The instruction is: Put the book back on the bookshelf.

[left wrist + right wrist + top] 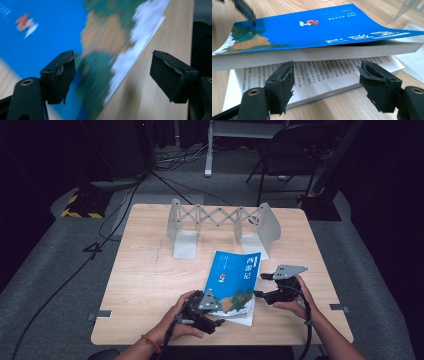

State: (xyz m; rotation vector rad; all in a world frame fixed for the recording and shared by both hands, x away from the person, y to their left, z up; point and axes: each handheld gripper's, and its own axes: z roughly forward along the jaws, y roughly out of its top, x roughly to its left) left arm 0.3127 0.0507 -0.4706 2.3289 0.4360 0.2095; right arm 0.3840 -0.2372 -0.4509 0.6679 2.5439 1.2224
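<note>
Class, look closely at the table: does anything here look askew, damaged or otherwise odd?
The blue book lies askew near the table's front edge, partly open: its upper block of pages is lifted off the printed pages below and the cover corner curls up. The black padding on the right tool looks frayed.

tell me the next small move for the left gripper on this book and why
Probably press the left gripper down on the blue cover's near corner. The book gapes, its upper part lifted off printed pages, and both grippers are open with nothing held; the right gripper waits at its edge.
</note>
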